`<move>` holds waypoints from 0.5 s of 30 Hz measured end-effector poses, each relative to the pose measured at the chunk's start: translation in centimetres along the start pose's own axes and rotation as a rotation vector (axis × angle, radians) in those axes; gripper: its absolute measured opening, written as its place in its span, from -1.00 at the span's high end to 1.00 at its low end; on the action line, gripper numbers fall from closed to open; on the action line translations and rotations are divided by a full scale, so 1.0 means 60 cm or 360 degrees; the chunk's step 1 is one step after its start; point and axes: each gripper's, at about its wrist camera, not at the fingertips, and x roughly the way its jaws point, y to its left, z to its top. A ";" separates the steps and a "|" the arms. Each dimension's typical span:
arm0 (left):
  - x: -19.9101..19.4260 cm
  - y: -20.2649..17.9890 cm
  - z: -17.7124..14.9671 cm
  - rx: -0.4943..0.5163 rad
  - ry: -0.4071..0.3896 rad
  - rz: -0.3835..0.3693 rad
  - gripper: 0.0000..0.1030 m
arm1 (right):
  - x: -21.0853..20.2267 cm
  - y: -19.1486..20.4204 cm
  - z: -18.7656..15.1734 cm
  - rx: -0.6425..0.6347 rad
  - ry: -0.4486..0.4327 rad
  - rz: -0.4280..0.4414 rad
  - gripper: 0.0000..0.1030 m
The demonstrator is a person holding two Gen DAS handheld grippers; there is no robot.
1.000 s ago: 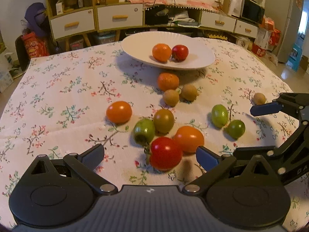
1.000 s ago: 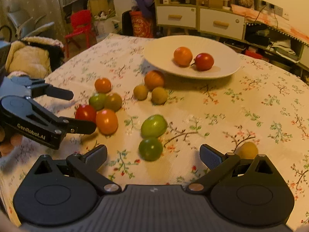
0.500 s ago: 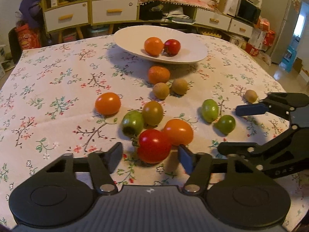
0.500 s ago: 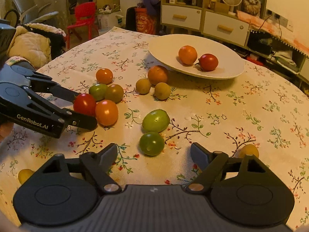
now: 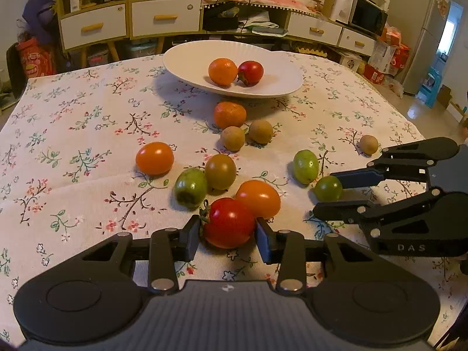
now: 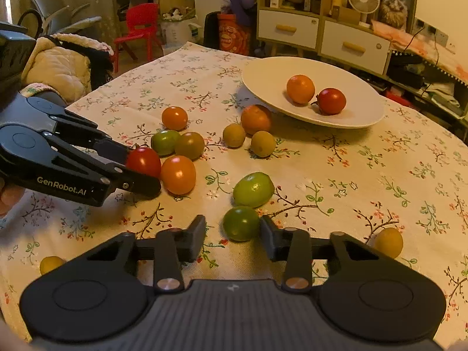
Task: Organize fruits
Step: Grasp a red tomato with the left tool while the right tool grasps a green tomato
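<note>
My left gripper (image 5: pixel 227 236) is shut on a red tomato (image 5: pixel 229 223) that rests on the tablecloth; it also shows in the right wrist view (image 6: pixel 144 161). My right gripper (image 6: pixel 233 232) has closed in around a small dark green fruit (image 6: pixel 241 223); the right pad touches it, a gap stays at the left pad. A white plate (image 5: pixel 187 67) at the back holds an orange fruit (image 5: pixel 223 71) and a red tomato (image 5: pixel 250 72).
Loose fruits lie on the floral tablecloth: an orange tomato (image 5: pixel 258 198), a green one (image 5: pixel 190 187), an olive one (image 5: pixel 220 171), an orange one (image 5: pixel 154 158), a tangerine (image 5: pixel 230 114), a light green one (image 6: pixel 253 189). Cabinets stand behind the table.
Both grippers narrowed from wide open. The left one moved forward and closed on the red tomato. The right one moved forward around the dark green fruit.
</note>
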 end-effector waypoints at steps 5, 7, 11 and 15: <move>-0.003 -0.001 0.002 0.0001 -0.0008 -0.0001 0.18 | 0.000 -0.001 0.003 -0.0001 -0.0002 0.0002 0.52; -0.005 -0.001 0.003 -0.0003 -0.0009 -0.0004 0.18 | -0.001 -0.001 0.004 0.0002 -0.0004 0.0005 0.53; -0.011 -0.001 0.006 -0.0009 -0.0016 -0.0006 0.18 | -0.005 0.000 0.008 0.0004 -0.0021 0.0012 0.53; -0.017 -0.001 0.013 -0.0013 -0.0039 -0.0011 0.18 | -0.014 -0.002 0.016 0.0027 -0.0049 0.0030 0.53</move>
